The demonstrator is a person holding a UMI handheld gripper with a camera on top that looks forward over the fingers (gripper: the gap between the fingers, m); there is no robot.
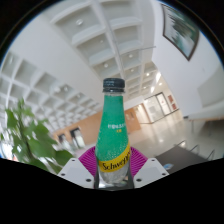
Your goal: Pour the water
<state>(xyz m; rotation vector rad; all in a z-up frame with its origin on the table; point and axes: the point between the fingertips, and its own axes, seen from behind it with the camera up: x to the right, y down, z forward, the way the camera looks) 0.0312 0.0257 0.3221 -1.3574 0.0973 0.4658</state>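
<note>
A green Schweppes bottle [113,125] with a dark cap and a yellow label stands upright between my fingers, its clear base low between them. My gripper [112,168] is shut on the bottle: both magenta pads [88,158] press on its sides at the label's height. The bottle is held high, with the ceiling behind it. No cup or other vessel shows.
A white coffered ceiling [90,40] fills the background. A leafy green plant [25,140] is at the left. A framed picture [182,30] hangs on the wall at the upper right. An open hallway with orange-brown panels [155,108] lies far beyond the bottle.
</note>
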